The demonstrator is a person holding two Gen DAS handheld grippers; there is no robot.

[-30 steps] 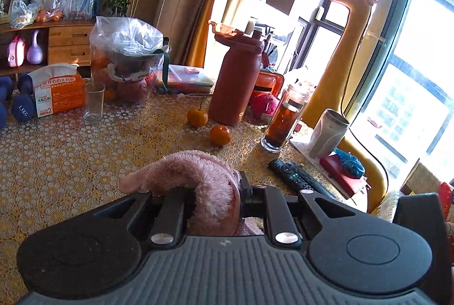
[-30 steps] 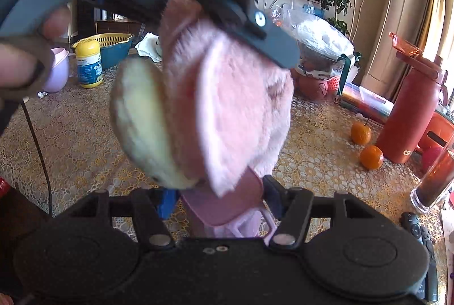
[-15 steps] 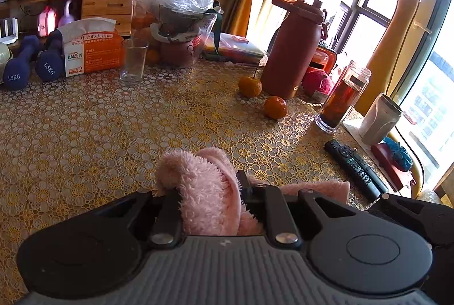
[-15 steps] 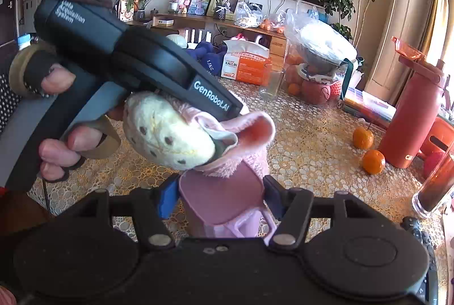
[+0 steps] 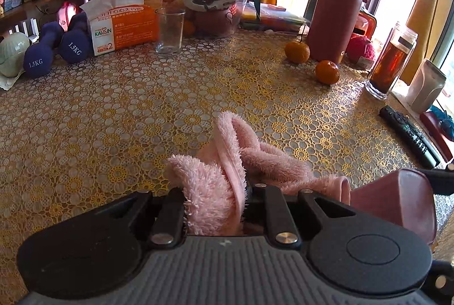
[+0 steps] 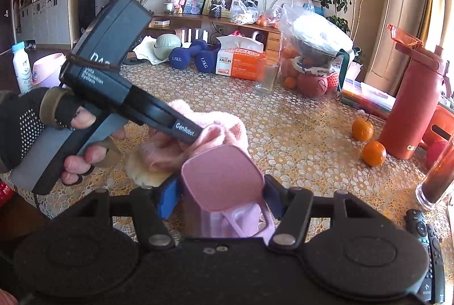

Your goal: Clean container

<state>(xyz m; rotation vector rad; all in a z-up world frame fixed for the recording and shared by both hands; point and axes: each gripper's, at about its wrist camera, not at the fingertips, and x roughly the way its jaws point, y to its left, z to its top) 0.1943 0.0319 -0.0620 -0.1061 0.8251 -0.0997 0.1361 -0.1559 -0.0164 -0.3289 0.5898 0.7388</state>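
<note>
My left gripper is shut on a fluffy pink cloth that droops onto the gold lace tablecloth. My right gripper is shut on a pink container with a squarish mouth, tilted toward the camera; it also shows at the lower right of the left wrist view as the pink container. In the right wrist view a gloved hand holds the left gripper just behind the container, the cloth bunched at its tip and a pale yellow pad beneath it on the table.
An empty glass, blue dumbbells and an orange tissue box stand at the back. Two oranges, a red bottle, a jar of dark liquid and a remote crowd the right side.
The left gripper has dropped with the cloth from up in front of the container's mouth down to the tabletop. The container stays in the right gripper.
</note>
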